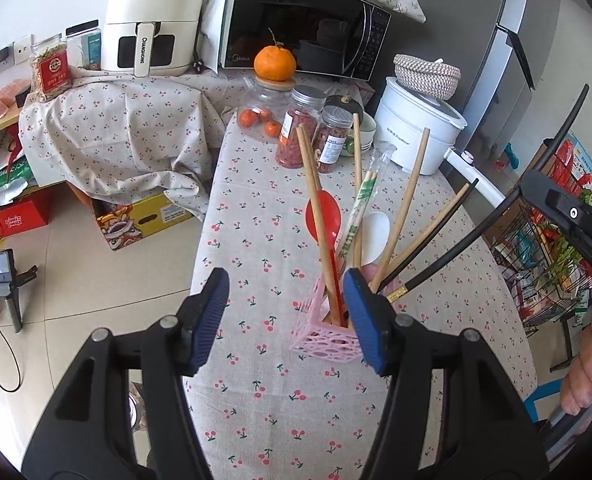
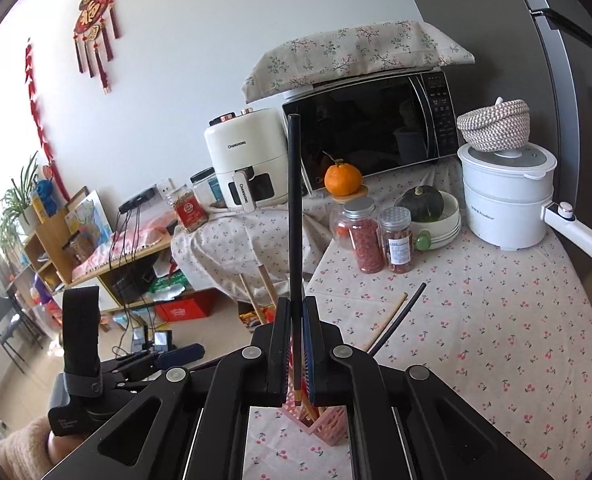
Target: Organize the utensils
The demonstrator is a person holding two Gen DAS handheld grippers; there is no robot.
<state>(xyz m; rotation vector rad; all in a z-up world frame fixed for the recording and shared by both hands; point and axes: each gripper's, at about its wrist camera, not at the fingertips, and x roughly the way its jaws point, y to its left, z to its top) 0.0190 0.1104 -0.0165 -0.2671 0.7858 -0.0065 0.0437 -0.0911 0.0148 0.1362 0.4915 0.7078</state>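
The right gripper (image 2: pixel 295 344) has its blue pads pressed onto a black chopstick (image 2: pixel 294 216), which stands nearly upright between them, tip up. Directly below this gripper sits the pink holder (image 2: pixel 328 426). The left gripper (image 1: pixel 286 316) hangs spread wide with nothing between its fingers; the pink holder (image 1: pixel 322 334) stands on the cherry-print tablecloth (image 1: pixel 264 208) just inside its right finger.

Far ahead of both grippers is the black microwave (image 2: pixel 372 128), marked "Midea" at its lower door corner in the left view. To its left stands the cream air fryer (image 1: pixel 154 20), lettered "CHANGHONG" on body and handle. Ahead and right of the left gripper is a white electric pot (image 1: pixel 418 136) with faint grey lettering too small to read, a woven basket (image 1: pixel 426 74) on top. Nearer, an orange (image 1: pixel 275 63) rests on a glass jar lid, beside two labelled jars (image 1: pixel 298 128) of dried red goods; their print is unreadable.

In the holder lean wooden chopsticks (image 1: pixel 314 200), a paper-sleeved pair (image 1: pixel 360 208) with green characters, a red spoon (image 1: pixel 323 214) and a white spoon (image 1: pixel 376 236).
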